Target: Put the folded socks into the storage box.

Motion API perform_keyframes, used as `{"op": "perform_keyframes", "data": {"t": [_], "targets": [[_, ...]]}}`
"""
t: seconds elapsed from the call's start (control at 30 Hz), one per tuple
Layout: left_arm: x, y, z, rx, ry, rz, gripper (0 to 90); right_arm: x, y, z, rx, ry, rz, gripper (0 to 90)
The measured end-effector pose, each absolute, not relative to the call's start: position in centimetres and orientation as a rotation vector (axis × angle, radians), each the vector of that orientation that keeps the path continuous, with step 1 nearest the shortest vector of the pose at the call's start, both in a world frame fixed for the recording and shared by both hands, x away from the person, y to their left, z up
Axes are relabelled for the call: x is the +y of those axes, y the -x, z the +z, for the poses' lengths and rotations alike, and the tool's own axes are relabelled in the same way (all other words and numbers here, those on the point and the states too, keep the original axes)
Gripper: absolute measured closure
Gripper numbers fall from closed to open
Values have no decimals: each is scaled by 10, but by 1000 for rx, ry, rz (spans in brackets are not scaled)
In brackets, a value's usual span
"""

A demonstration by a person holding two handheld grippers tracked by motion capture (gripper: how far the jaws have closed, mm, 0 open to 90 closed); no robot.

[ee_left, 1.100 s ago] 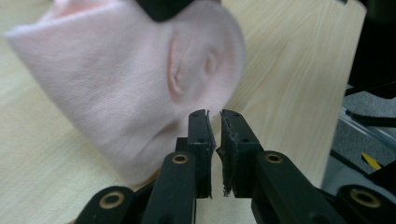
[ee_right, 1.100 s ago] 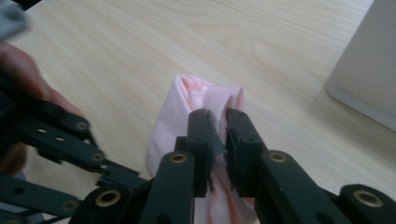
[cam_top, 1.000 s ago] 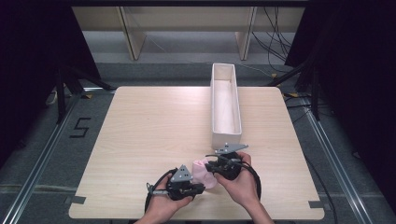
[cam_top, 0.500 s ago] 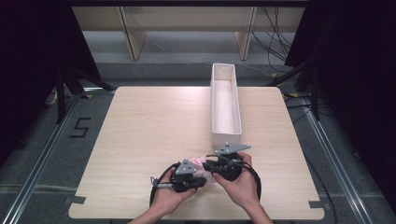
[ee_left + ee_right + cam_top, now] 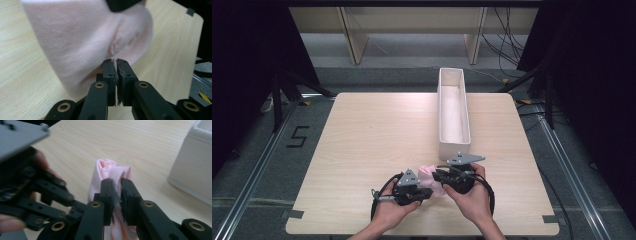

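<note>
A pink cloth (image 5: 426,173) is bunched between my two grippers near the table's front edge. In the left gripper view, my left gripper (image 5: 114,61) has its jaws pressed together on the lower edge of the pink cloth (image 5: 82,32), which stretches up and away from it. My right gripper (image 5: 116,181) is shut on a fold of the cloth (image 5: 107,168), with fabric showing between its pads. From above, the left gripper (image 5: 429,192) and the right gripper (image 5: 438,176) meet tip to tip at the cloth, each held in a hand.
A long, narrow white box (image 5: 454,146) stands open on the right half of the light wooden table (image 5: 372,130), just beyond my right gripper; its corner (image 5: 192,162) is close in the right gripper view. Dark floor and cables surround the table.
The left gripper has edged slightly up and toward the right gripper, and less of the pink cloth shows between them. The right gripper has stayed in place.
</note>
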State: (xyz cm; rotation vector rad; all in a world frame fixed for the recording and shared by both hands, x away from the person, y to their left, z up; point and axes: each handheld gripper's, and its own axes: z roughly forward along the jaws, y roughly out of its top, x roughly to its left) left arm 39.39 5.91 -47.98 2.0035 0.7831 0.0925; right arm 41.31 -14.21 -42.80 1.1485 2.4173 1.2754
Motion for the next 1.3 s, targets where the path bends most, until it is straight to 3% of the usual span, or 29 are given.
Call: {"op": "perform_keyframes", "data": {"t": [0.87, 1.3], "targets": [[63, -407, -482, 846, -2014, 141, 853, -142, -406, -429, 2421, -1134, 1360, 809], [45, -391, -468, 728, -2006, 90, 848, -146, -412, -428, 2374, -1143, 1318, 809]]}}
